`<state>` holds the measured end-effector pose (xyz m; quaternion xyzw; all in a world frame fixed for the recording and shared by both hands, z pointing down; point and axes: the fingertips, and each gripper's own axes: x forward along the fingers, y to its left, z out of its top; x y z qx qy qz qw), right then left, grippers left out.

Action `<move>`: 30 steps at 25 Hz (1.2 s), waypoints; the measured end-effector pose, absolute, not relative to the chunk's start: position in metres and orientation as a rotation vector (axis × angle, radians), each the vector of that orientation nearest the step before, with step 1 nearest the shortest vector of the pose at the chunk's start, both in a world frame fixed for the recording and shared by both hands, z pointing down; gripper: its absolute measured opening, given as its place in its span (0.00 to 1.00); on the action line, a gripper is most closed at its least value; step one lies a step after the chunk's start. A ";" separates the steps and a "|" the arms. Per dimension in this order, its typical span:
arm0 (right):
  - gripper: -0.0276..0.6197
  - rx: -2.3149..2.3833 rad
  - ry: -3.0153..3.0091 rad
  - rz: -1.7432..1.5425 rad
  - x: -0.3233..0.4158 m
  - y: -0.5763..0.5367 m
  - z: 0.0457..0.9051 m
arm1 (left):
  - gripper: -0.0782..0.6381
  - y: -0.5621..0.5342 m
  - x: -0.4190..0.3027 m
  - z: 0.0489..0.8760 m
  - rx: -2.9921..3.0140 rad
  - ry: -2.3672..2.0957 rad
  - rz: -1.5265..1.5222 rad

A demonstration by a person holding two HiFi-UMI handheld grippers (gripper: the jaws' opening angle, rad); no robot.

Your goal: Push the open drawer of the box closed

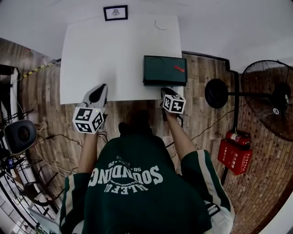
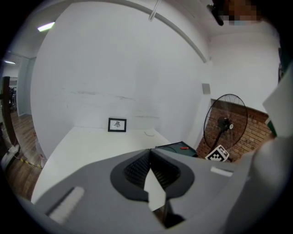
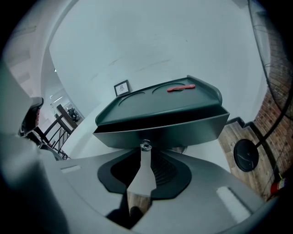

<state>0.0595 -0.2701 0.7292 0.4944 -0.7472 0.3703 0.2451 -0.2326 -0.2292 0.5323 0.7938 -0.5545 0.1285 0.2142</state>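
Note:
A dark green box [image 1: 165, 70] stands at the near right edge of the white table [image 1: 105, 55], with a small red item [image 3: 181, 87] on its lid. Its drawer [image 3: 183, 130] is pulled out a little toward me. My right gripper [image 3: 145, 151] is at the drawer front, its jaws a narrow gap apart and closed on the small metal drawer knob [image 3: 145, 146]. In the head view the right gripper [image 1: 165, 91] touches the box's front. My left gripper [image 1: 97, 93] hovers at the table's near edge, left of the box, shut and holding nothing.
A framed picture [image 1: 115, 13] leans on the wall at the table's far edge. A standing fan [image 1: 270, 98] and red fire extinguishers [image 1: 236, 153] are on the wooden floor to the right. Cables and equipment lie on the floor at the left.

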 end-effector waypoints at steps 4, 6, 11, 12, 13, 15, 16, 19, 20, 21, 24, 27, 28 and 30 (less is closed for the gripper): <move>0.15 1.350 -2.046 1.009 0.058 -0.279 0.729 | 0.18 -0.226 -0.237 0.532 2.186 -1.558 0.353; 0.15 1.354 -2.052 1.022 0.057 -0.283 0.729 | 0.18 -0.224 -0.239 0.532 2.179 -1.567 0.353; 0.15 1.365 -2.052 1.026 0.055 -0.290 0.729 | 0.18 -0.221 -0.243 0.533 2.167 -1.580 0.352; 0.15 1.365 -2.055 1.029 0.055 -0.290 0.730 | 0.18 -0.220 -0.244 0.533 2.165 -1.582 0.351; 0.15 1.369 -2.057 1.029 0.055 -0.291 0.730 | 0.18 -0.220 -0.245 0.533 2.164 -1.584 0.350; 0.15 1.382 -2.061 1.024 0.056 -0.290 0.728 | 0.18 -0.218 -0.247 0.531 2.164 -1.587 0.348; 0.15 1.388 -2.062 1.028 0.057 -0.289 0.728 | 0.18 -0.218 -0.247 0.530 2.165 -1.587 0.346; 0.15 1.399 -2.048 1.074 0.057 -0.280 0.732 | 0.18 -0.215 -0.247 0.530 2.173 -1.586 0.342; 0.15 1.394 -2.043 1.084 0.056 -0.276 0.733 | 0.18 -0.214 -0.247 0.530 2.176 -1.584 0.340; 0.15 1.382 -2.042 1.083 0.054 -0.270 0.732 | 0.18 -0.214 -0.248 0.529 2.180 -1.583 0.337; 0.08 1.335 -2.089 1.054 0.039 -0.257 0.719 | 0.18 -0.214 -0.248 0.524 2.200 -1.579 0.325; 0.05 1.331 -2.182 1.022 0.022 -0.257 0.690 | 0.18 -0.212 -0.250 0.517 2.225 -1.580 0.311; 0.05 1.330 -2.219 1.002 0.015 -0.258 0.677 | 0.18 -0.212 -0.251 0.515 2.233 -1.582 0.307; 0.05 1.319 -2.298 0.934 -0.001 -0.262 0.651 | 0.18 -0.211 -0.253 0.511 2.247 -1.584 0.300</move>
